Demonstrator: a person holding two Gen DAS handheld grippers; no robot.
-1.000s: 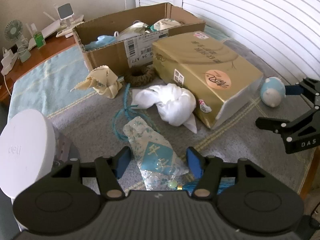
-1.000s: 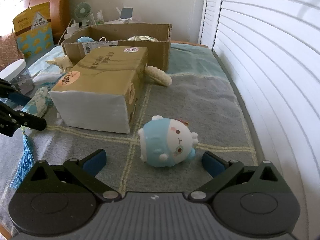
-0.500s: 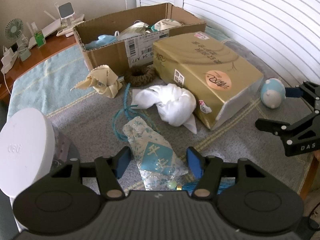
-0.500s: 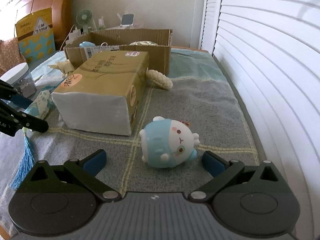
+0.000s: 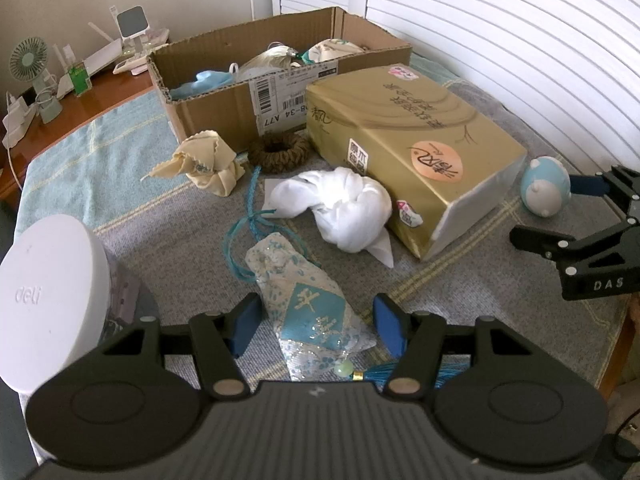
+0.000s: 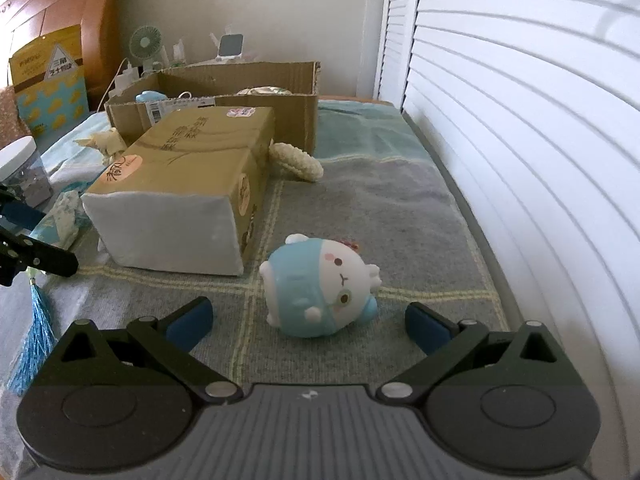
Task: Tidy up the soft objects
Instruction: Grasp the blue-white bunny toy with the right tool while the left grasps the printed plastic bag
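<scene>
A blue-and-white plush toy (image 6: 318, 288) with pink cheeks lies on a grey blanket (image 6: 384, 208) crossed by pale yellow stripes. At its 10 o'clock, a gold tissue pack (image 6: 180, 184) shows a white end and an orange oval label. A white sachet (image 5: 308, 304) speckled blue carries a teal diamond panel; a white cloth (image 5: 344, 208) sits at its 1 o'clock, a cream cloth (image 5: 208, 164) at 11, before a brown cardboard box (image 5: 224, 108).
</scene>
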